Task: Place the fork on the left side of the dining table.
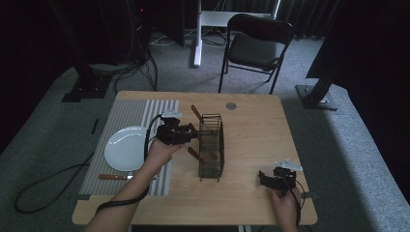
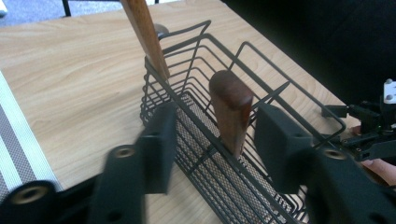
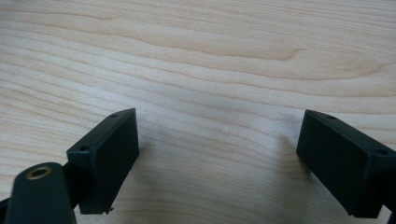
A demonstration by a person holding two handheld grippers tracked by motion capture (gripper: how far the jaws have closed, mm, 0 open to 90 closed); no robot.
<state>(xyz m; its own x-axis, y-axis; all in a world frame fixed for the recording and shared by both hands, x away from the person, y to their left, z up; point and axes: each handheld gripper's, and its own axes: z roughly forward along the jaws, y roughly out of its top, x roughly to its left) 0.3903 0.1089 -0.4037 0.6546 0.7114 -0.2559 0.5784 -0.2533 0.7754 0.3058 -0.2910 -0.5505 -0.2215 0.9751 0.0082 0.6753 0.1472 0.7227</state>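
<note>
A black wire basket [image 1: 211,145] stands mid-table with three wooden-handled utensils leaning out of its left side. My left gripper [image 1: 187,132] is at the basket's left wall. In the left gripper view its jaws [image 2: 215,135] stand either side of a dark wooden handle [image 2: 231,107] that sticks up from the basket [image 2: 196,121]; a gap shows on the left, and the right pad is very close. A lighter handle [image 2: 144,32] leans farther back. My right gripper [image 1: 265,178] rests near the table's front right, open over bare wood [image 3: 217,154].
A white plate [image 1: 124,148] sits on a striped placemat [image 1: 128,116] at the left, with a wooden-handled knife [image 1: 113,177] in front of it. A round grommet [image 1: 231,105] is at the table's far edge. A black chair [image 1: 256,43] stands beyond.
</note>
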